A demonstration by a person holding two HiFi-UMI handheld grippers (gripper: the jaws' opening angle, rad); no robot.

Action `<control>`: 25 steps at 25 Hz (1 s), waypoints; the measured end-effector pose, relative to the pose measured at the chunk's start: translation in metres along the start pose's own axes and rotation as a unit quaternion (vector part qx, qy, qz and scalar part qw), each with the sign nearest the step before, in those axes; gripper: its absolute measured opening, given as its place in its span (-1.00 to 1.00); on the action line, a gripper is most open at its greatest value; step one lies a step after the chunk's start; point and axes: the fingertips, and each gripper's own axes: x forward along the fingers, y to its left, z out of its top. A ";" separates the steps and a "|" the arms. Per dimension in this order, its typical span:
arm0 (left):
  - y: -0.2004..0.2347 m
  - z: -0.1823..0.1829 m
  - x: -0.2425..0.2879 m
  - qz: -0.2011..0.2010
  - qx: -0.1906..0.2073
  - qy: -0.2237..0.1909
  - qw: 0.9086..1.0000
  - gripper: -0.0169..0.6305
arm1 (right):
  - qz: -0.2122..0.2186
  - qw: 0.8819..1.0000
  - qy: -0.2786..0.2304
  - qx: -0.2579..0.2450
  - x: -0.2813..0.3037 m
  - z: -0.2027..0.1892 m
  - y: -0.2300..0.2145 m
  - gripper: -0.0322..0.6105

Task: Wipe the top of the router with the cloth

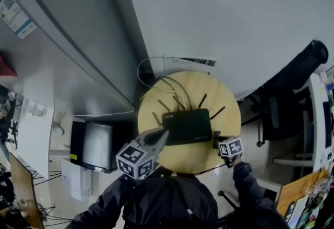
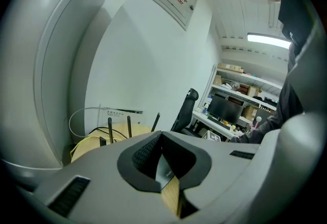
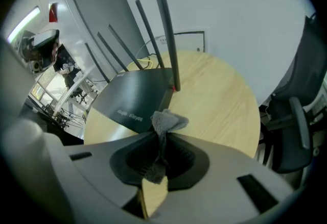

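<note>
A black router (image 1: 188, 126) with several upright antennas lies in the middle of a round wooden table (image 1: 224, 113). My right gripper (image 1: 220, 142) is at the router's front right corner, shut on a grey cloth (image 3: 166, 121) that bunches out past the jaw tips. In the right gripper view the router (image 3: 135, 98) lies just beyond the cloth, and I cannot tell if they touch. My left gripper (image 1: 158, 136) hovers at the router's left front edge. Its jaws (image 2: 159, 135) are shut with nothing between them.
Yellow and white cables (image 1: 156, 79) loop behind the router against a white wall. A black office chair (image 1: 292, 82) stands to the right of the table, and a dark cabinet (image 1: 96, 144) to its left. Shelves with a monitor (image 2: 227, 108) are farther off.
</note>
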 end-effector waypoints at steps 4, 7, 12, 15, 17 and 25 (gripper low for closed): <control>-0.003 -0.006 -0.002 0.003 -0.004 0.004 1.000 -0.95 | 0.007 1.000 0.000 0.007 0.011 -0.011 0.019 -0.68; -0.004 -0.005 -0.006 0.005 -0.007 -0.002 1.000 -0.95 | -0.007 1.000 0.006 0.025 0.017 -0.014 0.029 -0.68; -0.002 -0.009 -0.015 0.009 -0.015 -0.005 1.000 -0.95 | 0.020 0.999 0.000 0.027 0.033 -0.014 0.066 -0.68; 0.004 -0.010 -0.023 0.014 -0.015 -0.010 1.000 -0.95 | 0.037 0.999 0.000 0.012 0.045 -0.006 0.098 -0.68; 0.009 -0.009 -0.029 0.020 -0.015 -0.013 1.000 -0.95 | 0.046 0.999 0.002 0.007 0.052 -0.001 0.117 -0.68; 0.033 -0.012 -0.058 0.043 -0.022 -0.021 0.999 -0.95 | 0.095 0.995 0.003 -0.039 0.077 0.015 0.203 -0.68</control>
